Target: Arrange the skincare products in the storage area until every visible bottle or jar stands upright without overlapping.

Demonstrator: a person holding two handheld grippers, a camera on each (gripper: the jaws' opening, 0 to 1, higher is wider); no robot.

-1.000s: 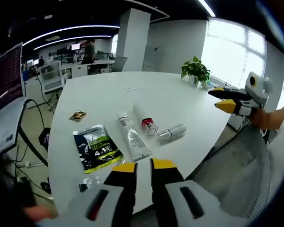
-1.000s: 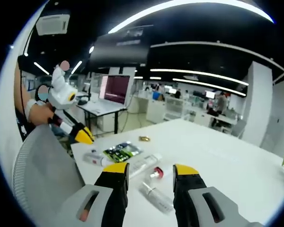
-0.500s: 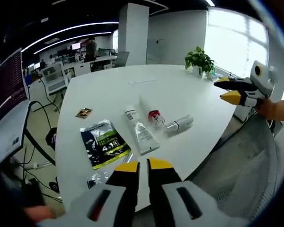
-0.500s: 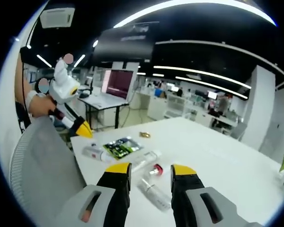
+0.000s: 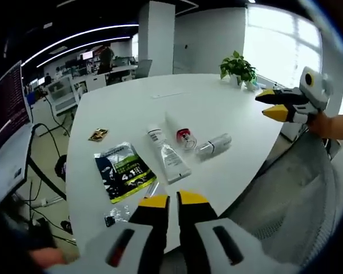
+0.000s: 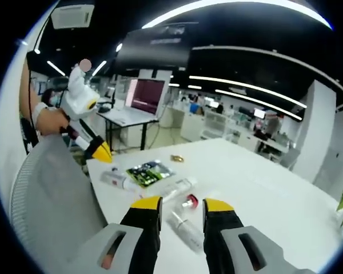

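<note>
— Where are the grippers now?

— Both hover off the near edge of the table [image 5: 228, 108]. The left gripper [image 5: 170, 199] has its jaws nearly together, holding nothing. The right gripper [image 6: 182, 204] has narrowed its gap since a second ago, also empty.

— And the products?

— Untouched. Left to right lie the dark pouch [image 5: 121, 171], the white tube [image 5: 167, 160], the red-capped bottle [image 5: 182, 133] and the clear bottle [image 5: 214, 145], all flat. A plant [image 5: 236, 67] stands far off.

— So?

— I'd judge nothing is upright yet; they're only closing in.
</note>
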